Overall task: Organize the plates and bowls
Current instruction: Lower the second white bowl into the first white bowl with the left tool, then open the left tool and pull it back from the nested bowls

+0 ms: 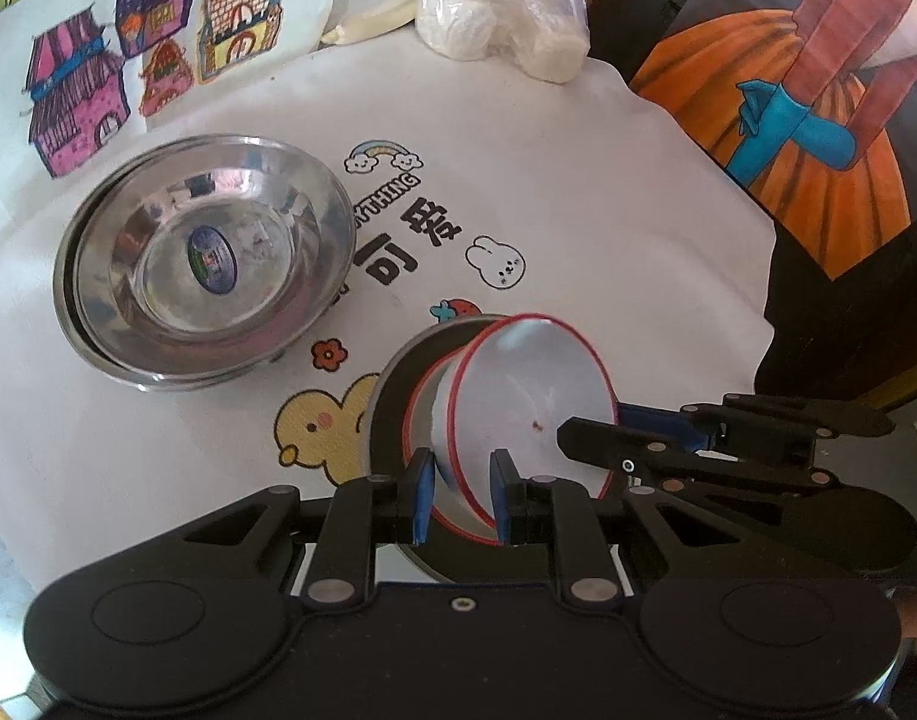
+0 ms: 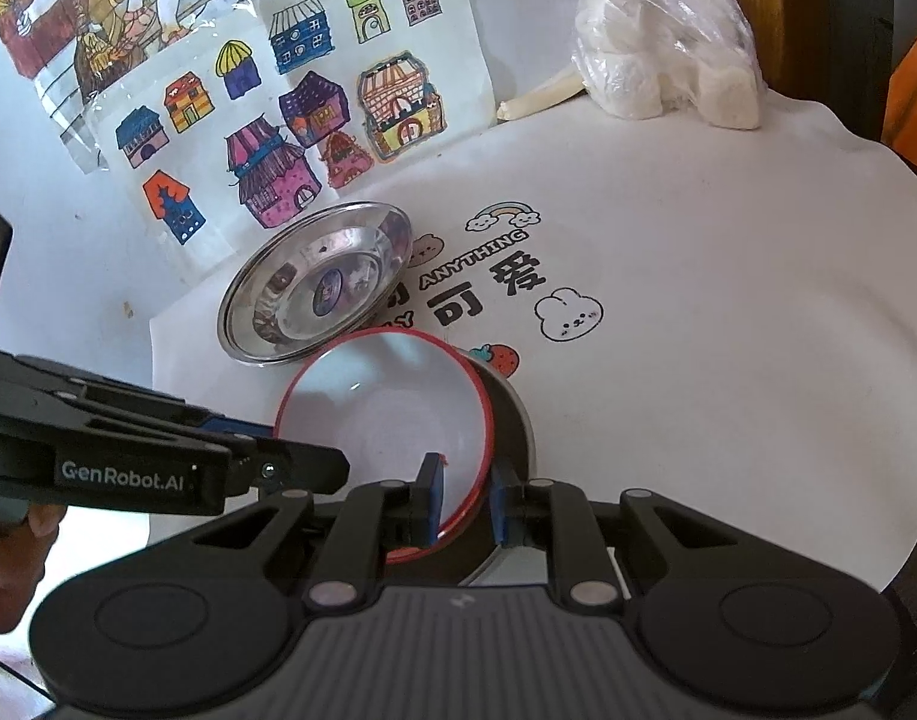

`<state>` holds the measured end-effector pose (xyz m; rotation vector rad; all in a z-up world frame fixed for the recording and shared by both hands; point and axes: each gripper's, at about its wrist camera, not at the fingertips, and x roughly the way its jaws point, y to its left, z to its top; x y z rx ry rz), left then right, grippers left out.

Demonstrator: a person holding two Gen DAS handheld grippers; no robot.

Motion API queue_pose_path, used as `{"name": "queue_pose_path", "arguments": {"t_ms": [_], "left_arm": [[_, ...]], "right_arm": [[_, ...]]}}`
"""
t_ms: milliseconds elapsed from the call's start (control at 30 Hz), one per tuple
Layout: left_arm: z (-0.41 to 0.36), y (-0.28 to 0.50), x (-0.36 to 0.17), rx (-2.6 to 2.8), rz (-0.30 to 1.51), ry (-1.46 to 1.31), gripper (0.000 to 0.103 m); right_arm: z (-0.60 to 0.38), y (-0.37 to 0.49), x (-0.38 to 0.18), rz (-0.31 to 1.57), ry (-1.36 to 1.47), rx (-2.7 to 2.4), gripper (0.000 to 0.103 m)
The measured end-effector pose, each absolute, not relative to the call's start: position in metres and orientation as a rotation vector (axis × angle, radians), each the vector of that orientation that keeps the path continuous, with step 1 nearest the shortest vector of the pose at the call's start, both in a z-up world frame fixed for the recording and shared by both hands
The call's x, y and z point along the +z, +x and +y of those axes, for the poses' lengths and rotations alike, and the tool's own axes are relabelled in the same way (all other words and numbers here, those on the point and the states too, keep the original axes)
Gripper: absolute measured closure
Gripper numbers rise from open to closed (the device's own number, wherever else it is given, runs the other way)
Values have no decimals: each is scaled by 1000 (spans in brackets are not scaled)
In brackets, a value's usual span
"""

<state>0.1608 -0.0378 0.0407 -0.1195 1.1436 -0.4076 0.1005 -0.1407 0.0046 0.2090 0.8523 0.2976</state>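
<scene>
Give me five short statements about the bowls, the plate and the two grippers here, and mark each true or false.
1. The left gripper has its fingers on either side of the rim of the red-rimmed white bowl. True.
2. The white bowl lies flat on the cloth. False: it is tilted, over a dark plate.
3. The steel bowls are stacked, one inside the other. True.
4. The right gripper is away from the white bowl. False: its fingers also straddle that bowl's rim.
5. The plastic bag of white lumps sits inside the steel bowls. False: it lies apart, at the far edge of the printed cloth.
</scene>
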Motion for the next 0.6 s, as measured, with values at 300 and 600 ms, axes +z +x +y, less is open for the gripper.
{"name": "queue_pose_path", "arguments": {"t_ms": [300,600], "left_arm": [[-36,164,40,-404,1141,-88,74],[-23,161,43,-446,1110,-175,55]], "right_arm": [[-139,102,3,857,198,302,85],[-144,96,7,832,221,319,78]]}}
